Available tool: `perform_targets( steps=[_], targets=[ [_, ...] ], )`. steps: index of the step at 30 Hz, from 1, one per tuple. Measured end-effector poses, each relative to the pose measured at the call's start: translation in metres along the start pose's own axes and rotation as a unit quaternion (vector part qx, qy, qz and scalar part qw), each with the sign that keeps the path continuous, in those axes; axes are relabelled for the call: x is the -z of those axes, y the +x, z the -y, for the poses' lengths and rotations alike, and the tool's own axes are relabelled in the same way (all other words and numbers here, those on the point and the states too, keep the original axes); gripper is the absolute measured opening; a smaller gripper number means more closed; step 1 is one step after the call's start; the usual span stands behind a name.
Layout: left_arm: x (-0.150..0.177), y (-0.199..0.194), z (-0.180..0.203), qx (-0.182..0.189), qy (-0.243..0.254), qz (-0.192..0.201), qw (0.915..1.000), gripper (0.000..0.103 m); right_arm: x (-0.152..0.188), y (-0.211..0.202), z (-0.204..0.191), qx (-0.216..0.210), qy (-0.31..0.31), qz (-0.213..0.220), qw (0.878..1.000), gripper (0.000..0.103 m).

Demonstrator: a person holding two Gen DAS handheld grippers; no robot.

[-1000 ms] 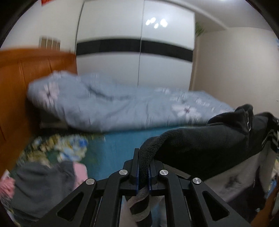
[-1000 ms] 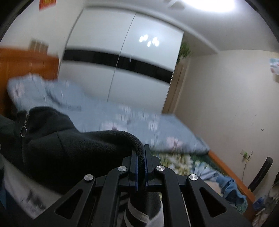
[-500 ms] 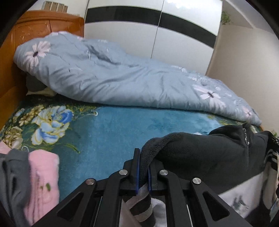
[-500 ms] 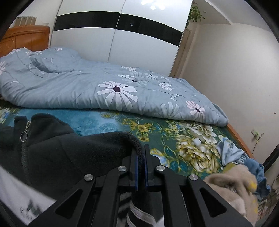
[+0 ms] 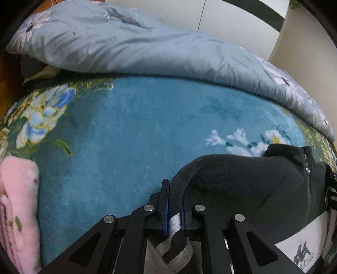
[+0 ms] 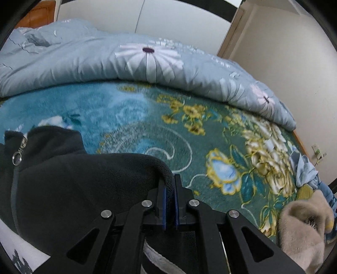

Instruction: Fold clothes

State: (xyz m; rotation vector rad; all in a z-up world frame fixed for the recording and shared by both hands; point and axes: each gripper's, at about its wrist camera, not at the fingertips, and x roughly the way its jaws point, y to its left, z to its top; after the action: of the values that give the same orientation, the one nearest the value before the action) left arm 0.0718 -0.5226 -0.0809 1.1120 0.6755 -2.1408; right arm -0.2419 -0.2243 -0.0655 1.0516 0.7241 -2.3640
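A black fleece zip jacket (image 5: 242,183) with white panels hangs between my two grippers above the teal floral bed blanket (image 5: 126,130). My left gripper (image 5: 174,189) is shut on one shoulder edge of it. My right gripper (image 6: 169,185) is shut on the other shoulder edge; the jacket (image 6: 73,185) spreads to its left, with the collar and a ring zipper pull (image 6: 16,158) showing. The jacket's lower part drops out of view below both grippers.
A light blue daisy quilt (image 5: 147,46) is bunched along the far side of the bed. A folded pink garment (image 5: 16,202) lies at the left. A beige fleece garment (image 6: 303,234) and blue clothes (image 6: 305,170) lie at the right edge. A white wardrobe (image 6: 168,19) stands behind.
Both grippers have tipped down and come lower toward the bed with the jacket still held between them. The wardrobe and wall have slid up out of view and the blanket now fills both views.
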Motion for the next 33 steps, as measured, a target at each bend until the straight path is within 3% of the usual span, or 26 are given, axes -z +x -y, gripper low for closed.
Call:
perform_targets(
  steps=[6, 8, 10, 11, 15, 19, 25, 30, 33],
  targets=[
    [0.003, -0.006, 0.007, 0.004, 0.018, -0.01, 0.9998, 0.013, 0.002, -0.004, -0.002, -0.012, -0.015, -0.007, 1.0, 0.006],
    [0.004, -0.014, 0.008, 0.01, 0.025, -0.01, 0.9996, 0.029, 0.002, -0.016, 0.002, -0.023, -0.017, -0.002, 1.0, 0.014],
    [0.007, -0.027, 0.008, 0.017, 0.022, -0.001, 0.9996, 0.053, 0.004, -0.033, 0.011, -0.045, -0.001, 0.005, 0.999, 0.031],
    [0.009, -0.034, 0.008, 0.021, 0.019, 0.007, 0.9996, 0.056, 0.005, -0.042, 0.016, -0.056, 0.007, 0.009, 0.998, 0.04],
    [0.021, -0.069, 0.01, 0.019, 0.015, 0.038, 0.999, 0.061, 0.02, -0.079, 0.035, -0.083, 0.032, 0.029, 0.996, 0.043],
    [0.053, -0.116, 0.014, 0.017, 0.018, 0.083, 0.9962, 0.066, 0.062, -0.116, 0.055, -0.119, 0.058, 0.041, 0.99, 0.047],
    [0.128, -0.159, 0.024, 0.06, 0.015, 0.119, 0.991, 0.07, 0.151, -0.142, 0.075, -0.137, 0.08, 0.022, 0.987, 0.05],
    [0.183, -0.165, 0.033, 0.04, 0.011, 0.135, 0.99, 0.07, 0.219, -0.156, 0.1, -0.101, 0.104, 0.009, 0.989, 0.05],
    [0.196, -0.167, 0.039, 0.024, 0.032, 0.132, 0.9904, 0.07, 0.248, -0.157, 0.12, -0.116, 0.16, -0.004, 0.98, 0.05]
  ],
)
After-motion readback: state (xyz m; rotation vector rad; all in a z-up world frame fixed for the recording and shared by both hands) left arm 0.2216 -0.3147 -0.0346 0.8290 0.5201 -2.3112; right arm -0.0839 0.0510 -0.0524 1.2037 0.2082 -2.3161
